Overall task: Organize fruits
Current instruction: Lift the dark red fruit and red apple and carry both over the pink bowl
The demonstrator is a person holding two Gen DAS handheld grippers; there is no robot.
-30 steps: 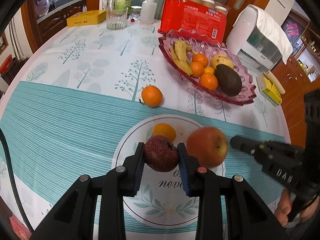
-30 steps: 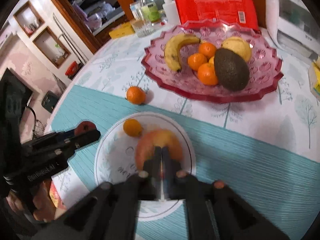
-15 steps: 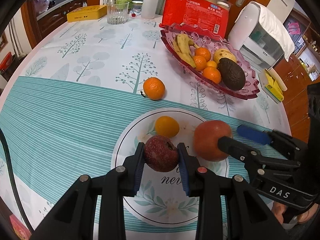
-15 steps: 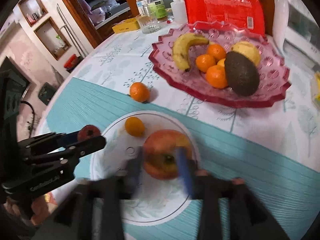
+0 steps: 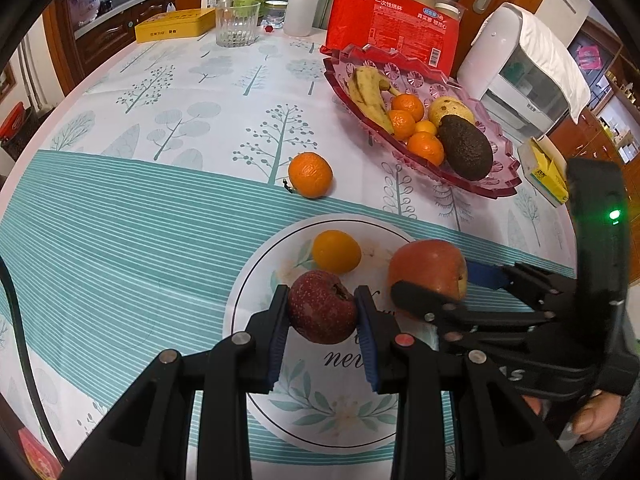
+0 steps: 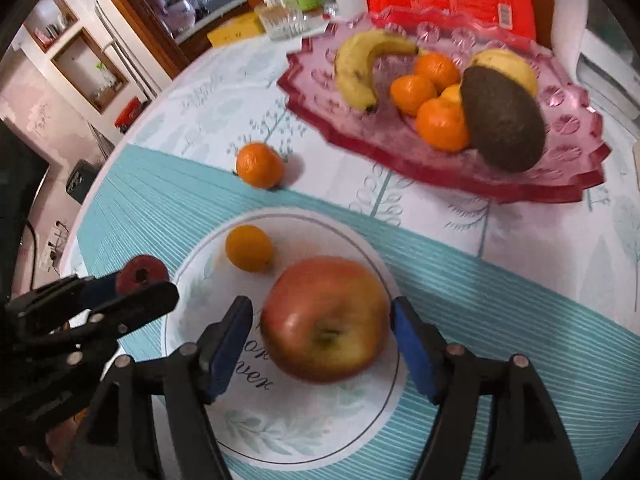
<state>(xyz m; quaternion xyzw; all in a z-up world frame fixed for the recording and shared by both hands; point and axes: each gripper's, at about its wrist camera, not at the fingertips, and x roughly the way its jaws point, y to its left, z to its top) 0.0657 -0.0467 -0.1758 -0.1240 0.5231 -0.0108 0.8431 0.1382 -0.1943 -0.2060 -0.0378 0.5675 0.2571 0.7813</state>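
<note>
My left gripper (image 5: 322, 316) is shut on a small dark red apple (image 5: 322, 306), held just above the white plate (image 5: 288, 420). A large red-yellow apple (image 6: 326, 318) rests on that plate (image 6: 248, 436). My right gripper (image 6: 322, 350) straddles it with its jaws opening; a narrow gap shows between each blue pad and the apple. In the left wrist view the right gripper (image 5: 436, 286) reaches in from the right around the big apple (image 5: 428, 266). A small orange (image 5: 336, 250) lies on the plate. Another orange (image 5: 310, 174) sits on the tablecloth.
A pink glass fruit dish (image 5: 492, 184) holds a banana, several oranges, an avocado and a yellow fruit. Behind it stand a red pack of cups (image 5: 388, 28) and a white appliance (image 5: 520, 64). A glass (image 5: 236, 24), bottles and a yellow tin (image 5: 174, 30) line the far edge.
My right gripper has gone from shut above the big apple to open, and has come down around it. The left gripper keeps still with the dark red apple.
</note>
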